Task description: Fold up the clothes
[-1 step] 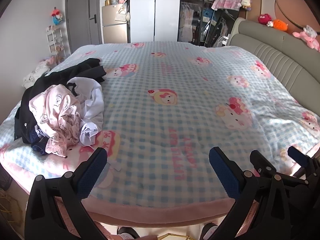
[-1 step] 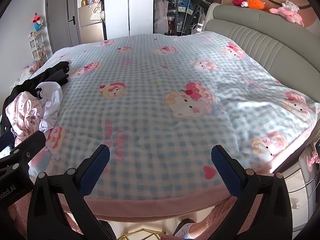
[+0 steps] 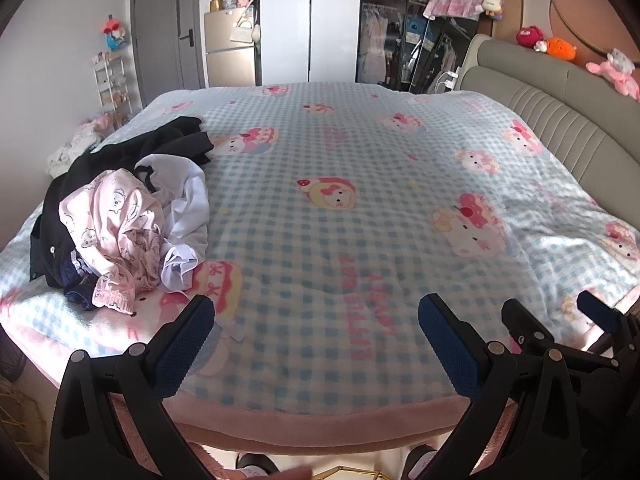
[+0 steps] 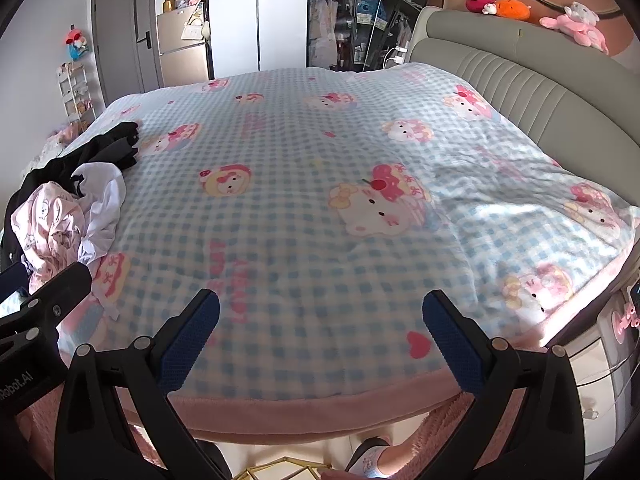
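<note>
Nothing is changing that I can spot: the earlier frames carry the same time stamp and match these, pile, blanket and both claws sitting alike, so no progress to read from that. I'm holding my left gripper (image 3: 316, 332) spread wide, gripping nothing, hovering over the near edge of the bed; my right gripper (image 4: 320, 328) is likewise gaping wide and carrying nothing, just beside it to the right. The clothes are lying in a crumpled heap (image 3: 120, 216) on the left part of the bed, well apart from both claws: a pink printed garment (image 3: 112, 220) bunched on top, a white garment (image 3: 188, 216) slumping against it on the right, a black garment (image 3: 160, 144) trailing behind and under, something dark blue poking out at the bottom. I'm seeing no folded stack anywhere in view, so folding is looking still open, judging by the heap alone. The surface is a soft blue-and-white checked blanket (image 3: 360, 240) with cartoon prints and a pink border, lying mostly flat, wrinkling near the right corner, giving plenty of room for spreading cloth. Around it: a grey padded headboard (image 3: 560, 120) on the right with plush toys (image 3: 560, 48) on top, an open wardrobe (image 3: 400, 52), a small fridge (image 3: 230, 52), a grey door (image 3: 168, 36), a wire shelf (image 3: 112, 80).
</note>
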